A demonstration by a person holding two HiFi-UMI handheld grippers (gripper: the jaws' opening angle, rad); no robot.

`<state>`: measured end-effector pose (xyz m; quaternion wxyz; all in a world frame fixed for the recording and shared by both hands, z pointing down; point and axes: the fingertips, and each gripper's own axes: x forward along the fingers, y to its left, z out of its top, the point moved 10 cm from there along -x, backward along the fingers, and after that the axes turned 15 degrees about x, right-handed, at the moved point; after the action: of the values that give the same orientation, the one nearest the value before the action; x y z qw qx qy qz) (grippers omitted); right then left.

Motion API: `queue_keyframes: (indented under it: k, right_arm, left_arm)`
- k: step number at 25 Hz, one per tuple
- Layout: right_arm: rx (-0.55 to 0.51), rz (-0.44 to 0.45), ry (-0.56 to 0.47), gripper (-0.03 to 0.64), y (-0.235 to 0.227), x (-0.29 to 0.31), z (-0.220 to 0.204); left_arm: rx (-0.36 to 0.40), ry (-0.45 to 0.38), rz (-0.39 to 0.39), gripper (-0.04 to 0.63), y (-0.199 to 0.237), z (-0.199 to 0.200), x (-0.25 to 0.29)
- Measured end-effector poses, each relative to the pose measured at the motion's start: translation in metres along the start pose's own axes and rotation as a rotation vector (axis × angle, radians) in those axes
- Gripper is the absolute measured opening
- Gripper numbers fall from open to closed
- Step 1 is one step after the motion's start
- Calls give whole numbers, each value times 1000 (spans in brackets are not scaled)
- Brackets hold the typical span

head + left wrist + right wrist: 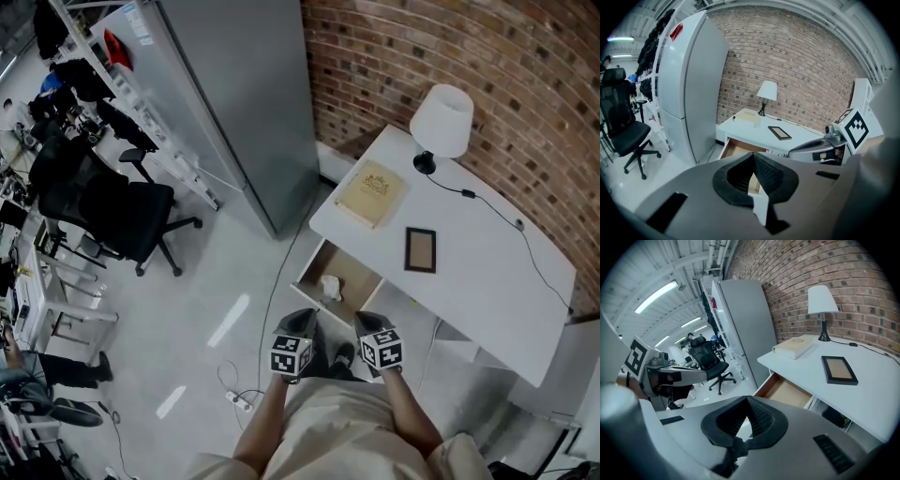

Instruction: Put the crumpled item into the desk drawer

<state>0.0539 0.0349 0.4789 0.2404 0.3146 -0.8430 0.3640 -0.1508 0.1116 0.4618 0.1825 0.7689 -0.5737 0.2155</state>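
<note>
Head view, counter (487, 281): white, stood against a brick wall (525, 75).
Head view, on counter: white-shaded lamp (441, 120) at the far end; tan book (372, 193) near the corner; dark picture frame (420, 249) lying flat, apart from both.
Head view, drawer (354, 270): stood pulled open under the counter's edge, wooden inside.
Head view, crumpled item (330, 286): white, lay inside the open drawer, touched by neither gripper.
Head view, left gripper (300, 321): was held low before the person's body, near the drawer front.
Head view, right gripper (371, 324): was just beside the left one, marker cube upward.
Head view, surroundings: tall grey cabinet (234, 94) beside the counter; black office chair (112, 211) well apart.
Left gripper view, left gripper (753, 157): jaws met at the tips, nothing between them.
Left gripper view, beyond: open drawer (736, 149), counter (754, 127), lamp (767, 91), picture frame (780, 132).
Right gripper view, right gripper (747, 398): jaws were closed tip to tip, empty.
Right gripper view, beyond: open drawer (787, 392), tan book (793, 347), picture frame (839, 369), lamp (822, 301), office chair (708, 364).
</note>
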Motion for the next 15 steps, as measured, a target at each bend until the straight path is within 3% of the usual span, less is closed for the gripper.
queue_keyframes:
  k: [15]
  right_arm:
    - [-23, -29, 25, 25, 11, 6, -3]
  left_arm:
    - [-28, 6, 1, 15, 14, -11, -8]
